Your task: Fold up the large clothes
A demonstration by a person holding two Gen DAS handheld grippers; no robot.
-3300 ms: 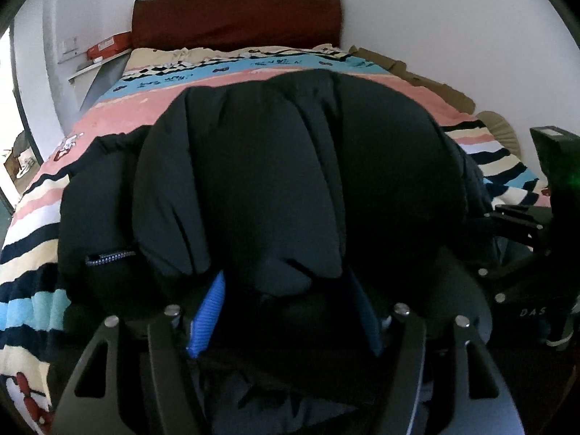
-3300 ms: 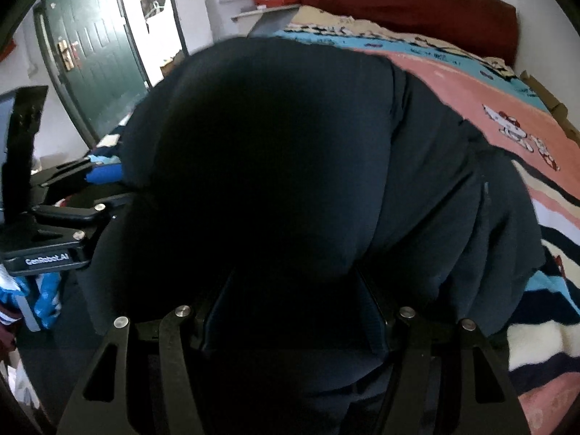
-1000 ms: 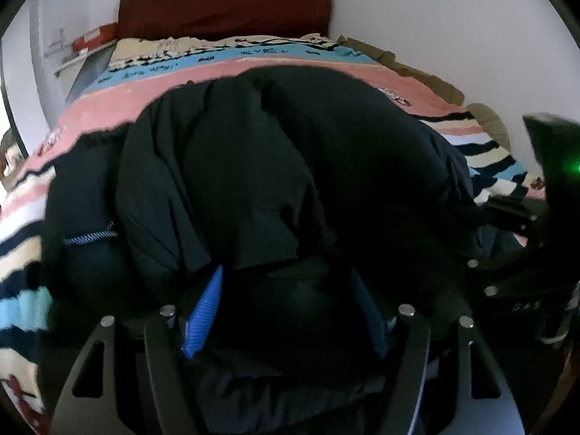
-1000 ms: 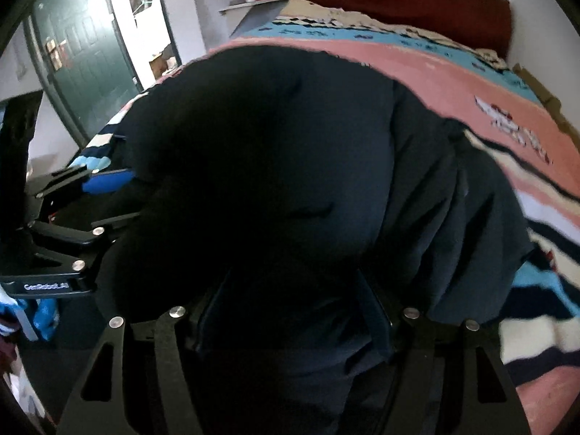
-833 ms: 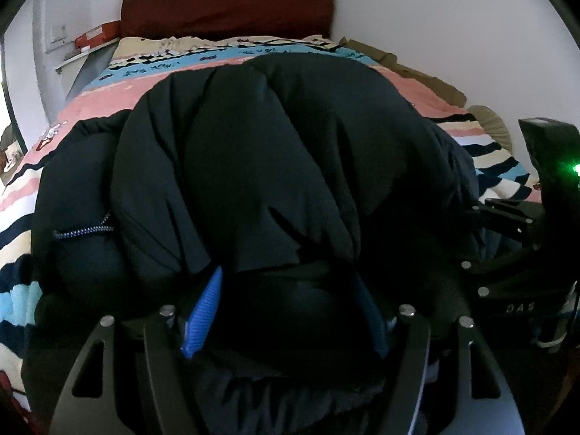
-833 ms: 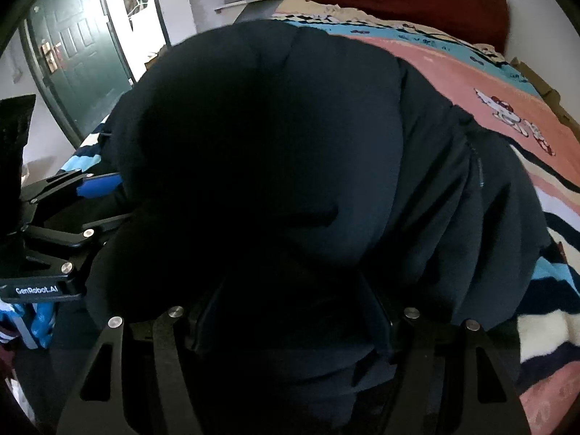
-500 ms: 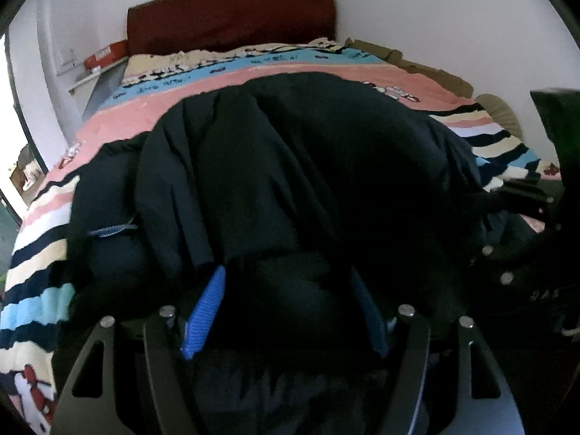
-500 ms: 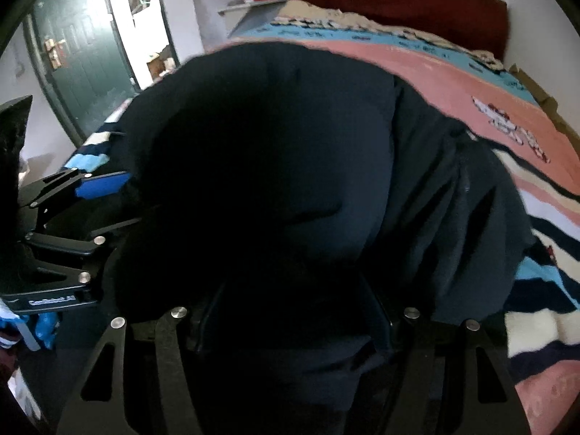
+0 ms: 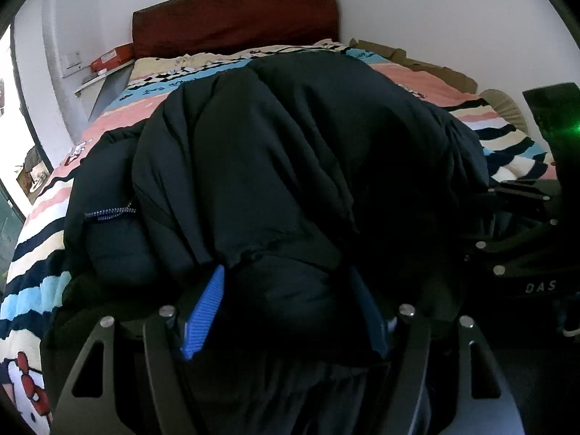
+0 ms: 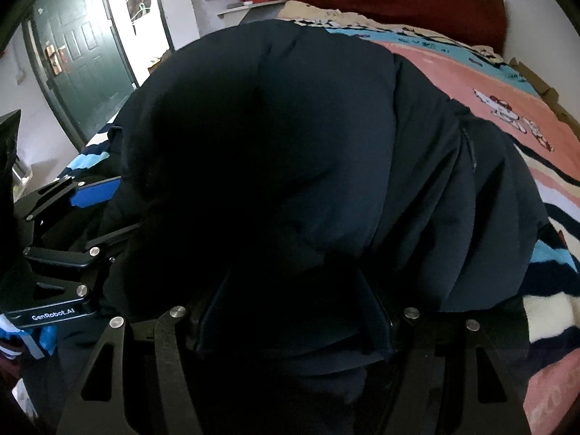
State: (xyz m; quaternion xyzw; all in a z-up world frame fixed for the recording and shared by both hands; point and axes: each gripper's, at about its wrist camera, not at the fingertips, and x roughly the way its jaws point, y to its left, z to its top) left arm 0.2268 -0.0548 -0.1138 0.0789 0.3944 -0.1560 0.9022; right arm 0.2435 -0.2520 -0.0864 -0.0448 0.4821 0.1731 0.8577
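Observation:
A bulky black padded jacket point(image 9: 290, 145) lies heaped on the striped bed and fills most of both views point(image 10: 290, 127). My left gripper point(image 9: 286, 282) is shut on a thick fold at the jacket's near edge, and the blue pad of one of its fingers point(image 9: 204, 308) presses into the cloth. My right gripper point(image 10: 293, 290) grips another thick fold of the same jacket, with its pads mostly buried in fabric. Each gripper shows in the other's view: the right gripper point(image 9: 518, 239) at the right edge, the left gripper point(image 10: 72, 217) at the left edge. A zip pull cord point(image 9: 108, 213) hangs on the jacket's left side.
The striped cartoon blanket point(image 9: 36, 253) covers the bed up to a dark red headboard point(image 9: 235, 18). Flattened cardboard point(image 9: 417, 61) lies along the right wall. A shelf with a red box point(image 9: 108, 59) sits by the bed's left side. A green door point(image 10: 79, 65) stands beyond.
The left gripper has shifted a little with its fold, and the jacket heap bobs up and down in its view. The right gripper holds still. Both grips are unchanged.

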